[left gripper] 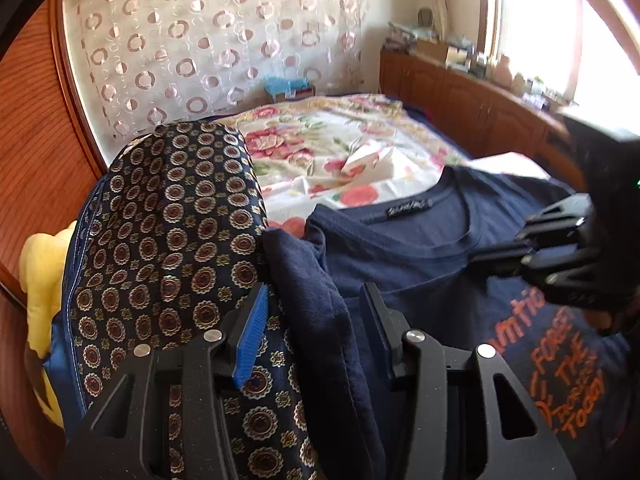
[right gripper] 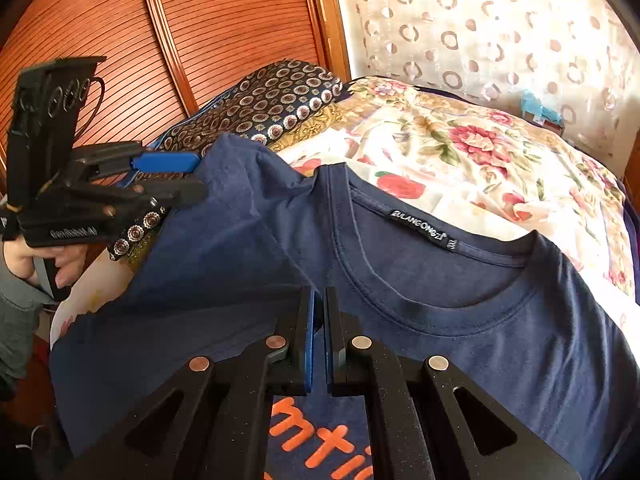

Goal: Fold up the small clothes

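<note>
A navy T-shirt point(left gripper: 400, 240) point(right gripper: 520, 340) with orange lettering lies front up on the bed, its collar towards the far side. My right gripper point(right gripper: 318, 292) point(left gripper: 480, 254) is shut on the shirt's fabric just below the collar, where a raised fold runs across the chest. My left gripper point(left gripper: 316, 292) point(right gripper: 200, 176) stands partly open around the shirt's left sleeve point(left gripper: 312, 280) point(right gripper: 240, 168). The sleeve rises bunched between its fingers, and a gap shows beside the blue pad point(left gripper: 250, 340).
A dark cushion with round motifs point(left gripper: 172, 220) point(right gripper: 272, 104) lies against the sleeve on the left. A floral sheet point(left gripper: 320, 148) point(right gripper: 480, 152) covers the bed. Slatted wooden doors point(right gripper: 200, 20) stand behind, a cluttered wooden cabinet point(left gripper: 460, 92) runs under the window, and a yellow item point(left gripper: 40, 264) lies at the left.
</note>
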The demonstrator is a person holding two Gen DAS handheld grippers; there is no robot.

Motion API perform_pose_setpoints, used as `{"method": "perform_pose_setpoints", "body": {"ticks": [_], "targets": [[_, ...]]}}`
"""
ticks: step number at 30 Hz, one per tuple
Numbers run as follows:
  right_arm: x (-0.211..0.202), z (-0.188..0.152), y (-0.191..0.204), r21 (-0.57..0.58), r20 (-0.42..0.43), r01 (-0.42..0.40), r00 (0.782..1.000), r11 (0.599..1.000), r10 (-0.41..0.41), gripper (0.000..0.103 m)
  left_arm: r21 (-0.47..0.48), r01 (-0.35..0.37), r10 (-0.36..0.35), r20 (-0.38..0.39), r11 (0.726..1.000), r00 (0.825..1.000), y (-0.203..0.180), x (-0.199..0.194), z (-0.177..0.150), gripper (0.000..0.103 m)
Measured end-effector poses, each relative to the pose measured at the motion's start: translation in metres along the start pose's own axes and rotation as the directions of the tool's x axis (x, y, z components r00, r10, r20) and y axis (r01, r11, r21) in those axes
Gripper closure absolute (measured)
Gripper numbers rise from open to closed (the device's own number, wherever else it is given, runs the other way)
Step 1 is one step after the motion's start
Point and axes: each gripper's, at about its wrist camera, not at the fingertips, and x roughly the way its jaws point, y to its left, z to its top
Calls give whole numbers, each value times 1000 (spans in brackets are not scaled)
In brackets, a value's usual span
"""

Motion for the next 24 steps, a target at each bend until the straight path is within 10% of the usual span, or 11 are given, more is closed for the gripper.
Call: {"method": "perform_pose_setpoints", "body": {"ticks": [2, 6, 13, 24], "targets": [[-1, -1, -2, 5, -4, 27, 1000, 1000, -27, 95, 17, -30, 31, -23, 999, 999, -3, 6, 1, 55], [-14, -7, -5, 16, 6, 55, 998, 998, -55, 84, 21, -40, 40, -18, 999, 999, -2, 1, 4, 96], [-39, -29, -22, 39, 9, 127, 992, 991, -127, 81, -90, -47, 61, 164, 995, 985, 36, -64, 21, 97], [-94, -64, -37, 146, 54, 193, 978, 970, -202, 74, -133, -80, 91, 76, 988, 993, 66, -24, -3, 93]]}}
